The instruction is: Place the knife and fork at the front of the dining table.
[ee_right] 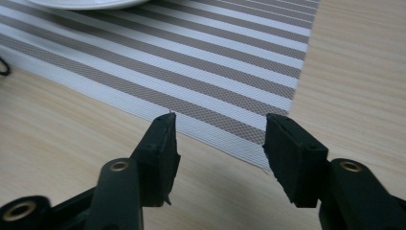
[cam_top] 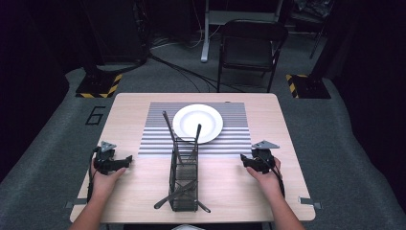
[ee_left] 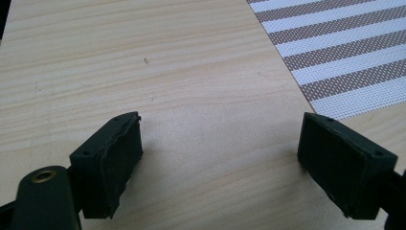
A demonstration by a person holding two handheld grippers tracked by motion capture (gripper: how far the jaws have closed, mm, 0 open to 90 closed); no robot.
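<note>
My left gripper [ee_left: 220, 158] and right gripper [ee_right: 218, 153] rest on the table [cam_top: 230, 187], jaws apart, holding nothing. Between them stands a wire rack [cam_top: 184, 179] with utensils. The plate [cam_top: 197, 123] sits on the mat [cam_top: 234, 139].

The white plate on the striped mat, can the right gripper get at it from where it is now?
Probably yes. The right gripper rests open on bare table beside the striped mat, and nothing lies between it and the white plate; the wire cutlery basket stands off to its left.
</note>
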